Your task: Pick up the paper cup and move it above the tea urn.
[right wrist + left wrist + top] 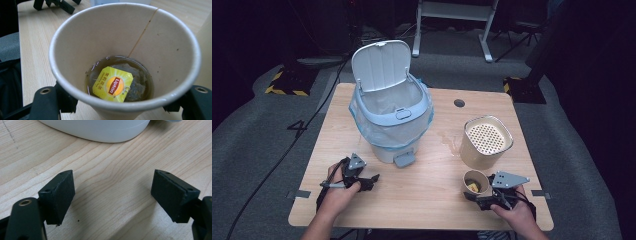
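A paper cup [475, 182] stands near the table's front right; inside it [120, 32] lie a little brown tea and a yellow-tagged tea bag [113, 83]. My right gripper [474, 190] is shut on the cup low down, one black jaw pressed against each side of its wall [118, 105]. At the front left, my left gripper [371, 181] rests low over the bare wood, open with nothing between its pads [112, 195]. It points toward the base of a white pedal bin [100, 130].
The pedal bin [389, 120], lined with a blue bag, stands at centre left with its lid [381, 65] up and its pedal [404, 159] facing me. A beige container with a perforated strainer top [486, 142] sits just behind the cup. The wooden table [427, 205] ends close to both hands.
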`<state>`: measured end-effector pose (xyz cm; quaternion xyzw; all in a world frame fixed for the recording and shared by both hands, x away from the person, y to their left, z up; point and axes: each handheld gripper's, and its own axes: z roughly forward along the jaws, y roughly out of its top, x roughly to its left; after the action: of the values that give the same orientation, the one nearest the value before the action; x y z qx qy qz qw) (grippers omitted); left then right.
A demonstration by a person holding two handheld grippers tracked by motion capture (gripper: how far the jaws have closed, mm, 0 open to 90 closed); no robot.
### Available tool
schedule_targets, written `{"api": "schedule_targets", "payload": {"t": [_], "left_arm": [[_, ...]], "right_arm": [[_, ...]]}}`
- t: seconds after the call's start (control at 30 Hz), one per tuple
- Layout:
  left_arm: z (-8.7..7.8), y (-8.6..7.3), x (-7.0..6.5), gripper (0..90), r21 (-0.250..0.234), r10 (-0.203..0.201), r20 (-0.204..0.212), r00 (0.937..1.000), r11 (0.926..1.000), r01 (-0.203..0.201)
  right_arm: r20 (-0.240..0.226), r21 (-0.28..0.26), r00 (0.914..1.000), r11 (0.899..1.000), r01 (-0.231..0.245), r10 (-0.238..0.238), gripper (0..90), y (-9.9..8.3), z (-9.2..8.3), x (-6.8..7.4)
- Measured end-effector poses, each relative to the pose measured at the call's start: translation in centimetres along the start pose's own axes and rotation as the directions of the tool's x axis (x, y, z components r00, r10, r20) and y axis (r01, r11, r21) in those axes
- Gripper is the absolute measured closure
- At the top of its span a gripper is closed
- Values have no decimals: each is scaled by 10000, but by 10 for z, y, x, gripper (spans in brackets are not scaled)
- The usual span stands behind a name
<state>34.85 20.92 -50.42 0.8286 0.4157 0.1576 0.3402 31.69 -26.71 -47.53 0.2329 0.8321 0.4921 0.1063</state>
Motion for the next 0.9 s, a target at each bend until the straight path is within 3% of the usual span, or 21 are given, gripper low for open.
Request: {"api": "schedule_targets", "payload": {"t": [0.27,0.9], "left_arm": [[0,0,0,184,-2,53,38,10000,10000,-53],[1,1,1,171,19,86,100,9999,10000,-86]], "right_arm": [[-116,-114,9997,9997,204,-205,314,16,-12,-7],[375,-393,9989,9988,279,-264,315,70,-57,-34]]}}
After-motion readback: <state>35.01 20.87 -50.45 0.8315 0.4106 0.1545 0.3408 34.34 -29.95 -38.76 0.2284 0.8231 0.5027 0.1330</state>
